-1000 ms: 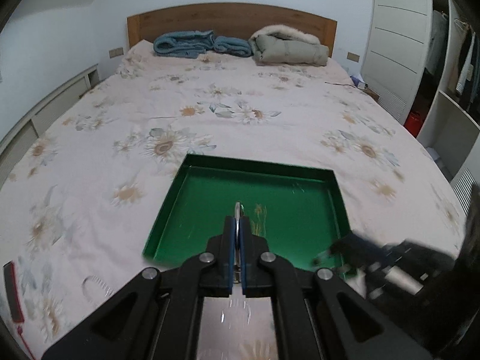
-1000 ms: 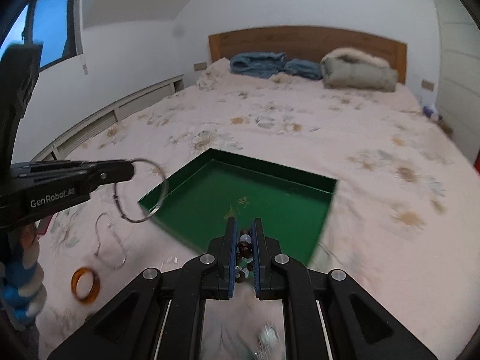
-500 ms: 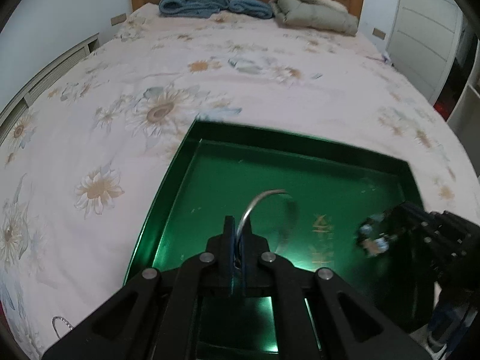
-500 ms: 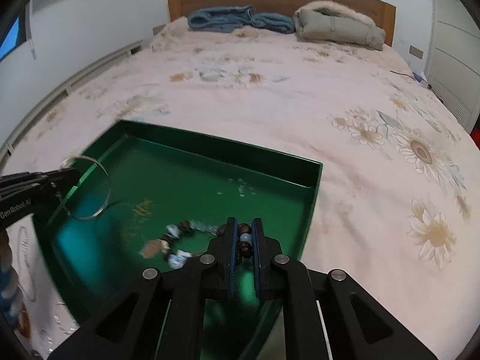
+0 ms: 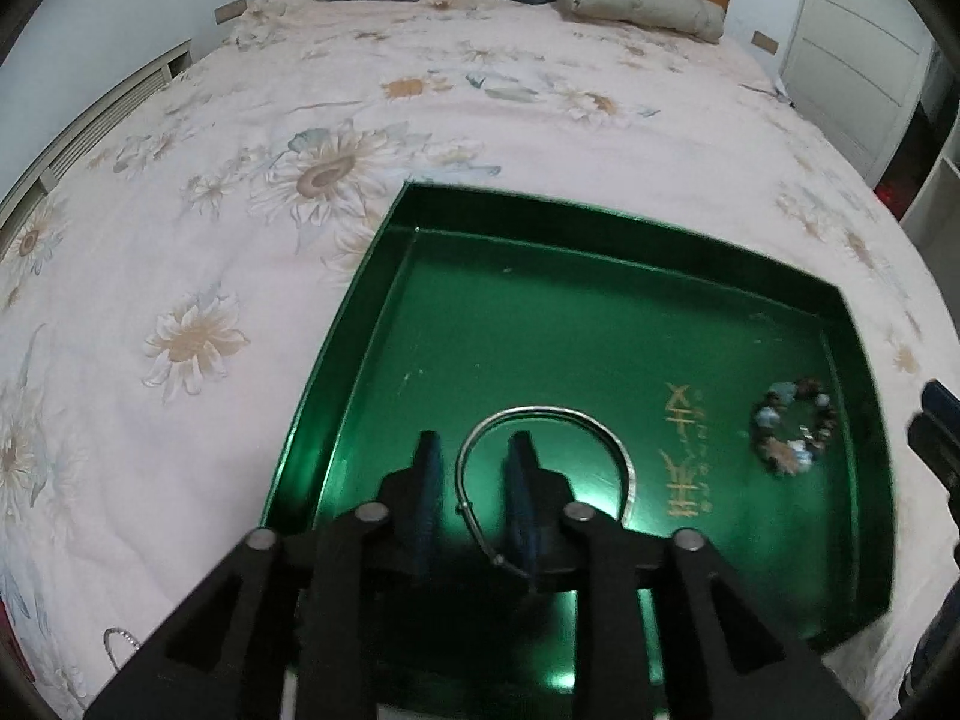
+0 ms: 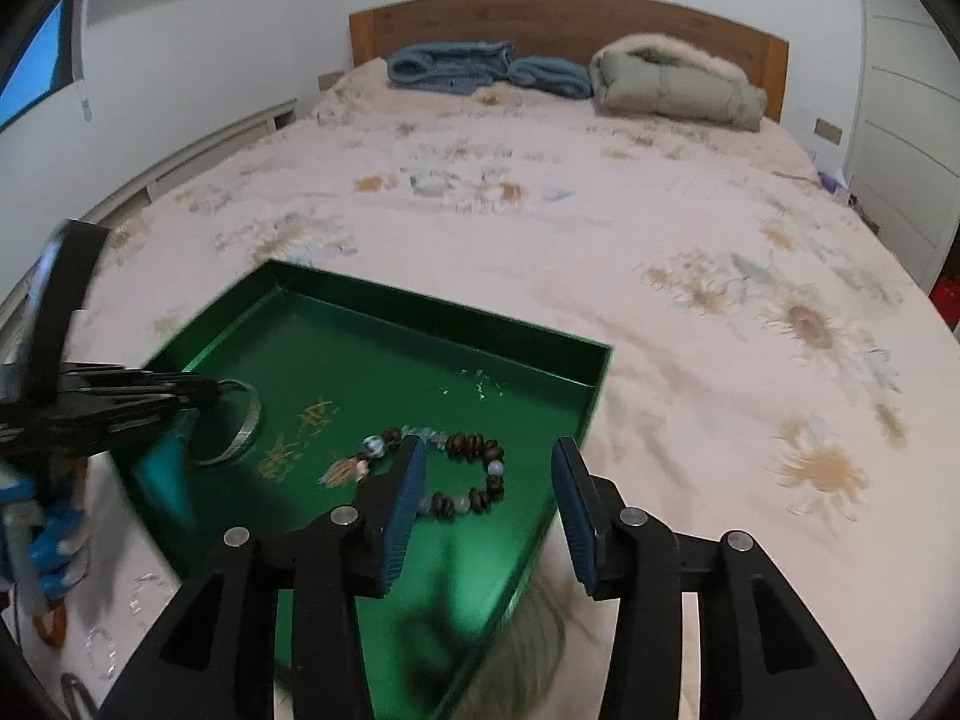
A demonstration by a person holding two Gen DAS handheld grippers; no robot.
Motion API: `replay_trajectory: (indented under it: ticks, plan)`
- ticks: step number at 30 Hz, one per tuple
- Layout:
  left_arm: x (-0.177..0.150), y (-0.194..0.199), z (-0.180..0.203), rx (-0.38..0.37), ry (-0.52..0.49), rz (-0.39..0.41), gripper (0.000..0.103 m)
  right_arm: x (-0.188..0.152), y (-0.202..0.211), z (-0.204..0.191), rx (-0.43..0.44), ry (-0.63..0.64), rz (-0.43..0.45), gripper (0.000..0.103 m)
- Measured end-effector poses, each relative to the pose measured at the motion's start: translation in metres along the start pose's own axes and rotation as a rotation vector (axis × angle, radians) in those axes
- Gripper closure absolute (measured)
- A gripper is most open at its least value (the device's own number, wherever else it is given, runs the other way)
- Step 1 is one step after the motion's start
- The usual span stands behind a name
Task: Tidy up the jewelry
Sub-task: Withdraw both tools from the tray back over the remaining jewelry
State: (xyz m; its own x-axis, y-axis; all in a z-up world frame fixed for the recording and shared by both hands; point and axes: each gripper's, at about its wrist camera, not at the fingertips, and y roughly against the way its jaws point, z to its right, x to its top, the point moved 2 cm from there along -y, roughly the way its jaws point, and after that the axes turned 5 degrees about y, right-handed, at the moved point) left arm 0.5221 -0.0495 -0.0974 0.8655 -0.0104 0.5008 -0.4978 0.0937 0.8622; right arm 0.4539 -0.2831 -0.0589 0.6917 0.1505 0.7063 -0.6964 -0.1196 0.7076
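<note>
A green tray (image 5: 372,324) lies on the bed; it also shows in the right wrist view (image 6: 420,300). My left gripper (image 5: 474,450) is open over the tray's near left part, with a silver bangle (image 5: 600,426) lying in the tray between and around its fingers. The bangle also shows in the right wrist view (image 6: 249,426), by the left gripper (image 6: 198,390). My right gripper (image 6: 489,450) is open above a dark beaded bracelet (image 6: 474,444) that lies in the tray. The bracelet also shows at the tray's right side in the left wrist view (image 5: 792,426).
The bed has a floral sheet (image 5: 240,192). Blue blankets (image 6: 480,66) and a grey coat (image 6: 672,84) lie by the headboard. More jewelry lies on the sheet left of the tray: a silver piece (image 5: 117,639) and an orange bangle (image 6: 51,627). A wardrobe (image 5: 864,60) stands at the right.
Both grippers have opened. The silver bangle and the beaded bracelet have been let go and now lie in the green tray.
</note>
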Motion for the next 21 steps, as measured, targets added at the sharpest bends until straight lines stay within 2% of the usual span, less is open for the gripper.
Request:
replay_trajectory:
  ticks: [2, 5, 8, 10, 11, 17, 21]
  plan:
    - [0.000, 0.012, 0.000, -0.019, -0.003, 0.001, 0.072, -0.002, 0.021, -0.002, -0.006, 0.006, 0.015, 0.056]
    - [-0.003, 0.046, -0.002, -0.047, 0.018, 0.047, 0.071, -0.008, 0.050, -0.007, 0.001, 0.009, 0.031, 0.053]
    - [-0.012, 0.093, -0.005, -0.064, 0.035, 0.129, 0.071, -0.017, 0.078, -0.013, 0.003, 0.000, 0.049, 0.053]
    - [-0.026, 0.127, -0.008, -0.041, 0.021, 0.201, 0.071, -0.026, 0.103, -0.020, -0.006, -0.006, 0.068, 0.053]
    - [-0.037, 0.146, -0.010, -0.030, 0.015, 0.231, 0.071, -0.032, 0.115, -0.024, -0.016, -0.010, 0.079, 0.052]
    - [-0.107, 0.209, -0.024, -0.003, -0.027, 0.283, 0.071, -0.074, 0.186, -0.061, -0.094, 0.002, 0.137, 0.041]
    - [-0.164, 0.235, -0.032, 0.000, -0.038, 0.263, 0.071, -0.108, 0.229, -0.089, -0.135, 0.003, 0.163, 0.040]
